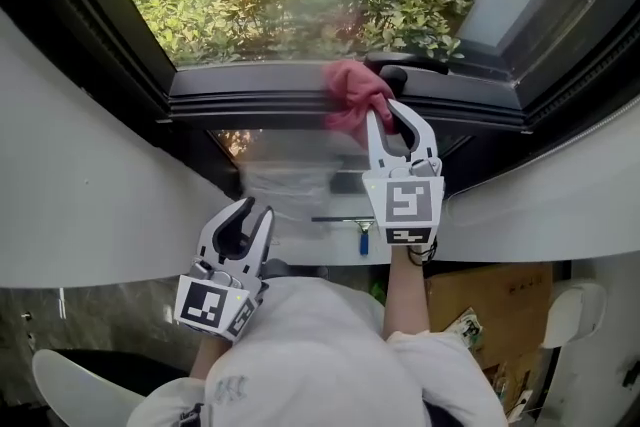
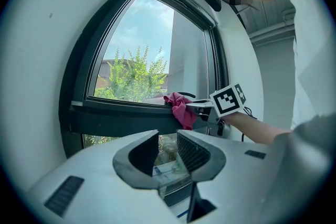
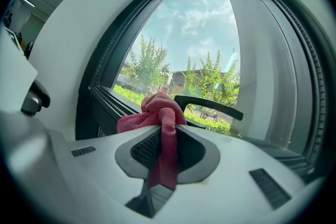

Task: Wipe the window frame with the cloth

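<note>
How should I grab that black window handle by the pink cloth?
Probably by the long bar of the black handle, away from the pink cloth. Come from the room side, one jaw above and one below: the bar lies level along the window frame, with daylight showing under it.

pink-red cloth [image 3: 157, 113], dark grey window frame [image 1: 250, 100], white tool [image 1: 397, 130] with black-and-white marker squares.

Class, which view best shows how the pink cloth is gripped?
Right gripper view: the pink cloth is pinched between the jaws, close up. Head view shows it bunched against the window frame; left gripper view, small, distant.
</note>
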`<action>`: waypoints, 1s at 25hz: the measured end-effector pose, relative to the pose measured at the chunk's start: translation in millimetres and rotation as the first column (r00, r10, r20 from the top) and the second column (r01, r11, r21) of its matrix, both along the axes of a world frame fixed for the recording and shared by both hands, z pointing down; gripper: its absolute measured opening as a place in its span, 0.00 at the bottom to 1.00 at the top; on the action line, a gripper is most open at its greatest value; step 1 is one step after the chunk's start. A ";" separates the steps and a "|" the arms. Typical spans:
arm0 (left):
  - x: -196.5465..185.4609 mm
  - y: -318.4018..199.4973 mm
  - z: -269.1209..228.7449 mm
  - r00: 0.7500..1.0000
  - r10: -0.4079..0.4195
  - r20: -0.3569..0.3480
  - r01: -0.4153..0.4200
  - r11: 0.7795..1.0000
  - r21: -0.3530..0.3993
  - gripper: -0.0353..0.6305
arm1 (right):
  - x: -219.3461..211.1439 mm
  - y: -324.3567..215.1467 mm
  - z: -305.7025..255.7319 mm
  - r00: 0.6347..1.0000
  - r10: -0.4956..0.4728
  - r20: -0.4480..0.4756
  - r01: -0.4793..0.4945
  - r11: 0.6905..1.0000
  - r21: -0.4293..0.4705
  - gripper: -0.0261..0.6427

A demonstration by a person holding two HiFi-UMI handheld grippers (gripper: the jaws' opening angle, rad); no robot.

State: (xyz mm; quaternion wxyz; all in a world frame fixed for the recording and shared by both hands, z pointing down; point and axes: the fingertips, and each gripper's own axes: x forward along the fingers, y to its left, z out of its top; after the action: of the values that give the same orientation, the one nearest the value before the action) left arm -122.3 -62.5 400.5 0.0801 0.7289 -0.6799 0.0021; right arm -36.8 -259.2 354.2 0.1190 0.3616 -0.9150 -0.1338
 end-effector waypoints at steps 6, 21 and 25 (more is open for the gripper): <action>-24.4 6.7 -13.1 0.997 -0.065 0.030 0.064 0.997 0.043 0.23 | -3.8 0.4 1.4 0.999 0.014 -0.050 -0.015 1.000 -0.011 0.15; -47.5 44.9 -29.0 0.988 -0.147 0.051 0.141 0.985 0.097 0.23 | 18.8 46.3 -28.3 0.968 -0.180 0.173 0.163 0.981 0.107 0.15; -46.7 58.1 -27.5 0.992 -0.126 0.027 0.123 0.988 0.096 0.23 | 49.0 77.5 -39.9 0.946 -0.187 0.264 0.174 0.982 0.072 0.15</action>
State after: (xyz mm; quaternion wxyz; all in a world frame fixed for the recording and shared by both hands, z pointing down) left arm -169.0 -4.4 373.0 0.0346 0.6880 -0.7245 -0.0227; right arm 12.2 -181.7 314.3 -0.0278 0.2940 -0.9484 -0.1154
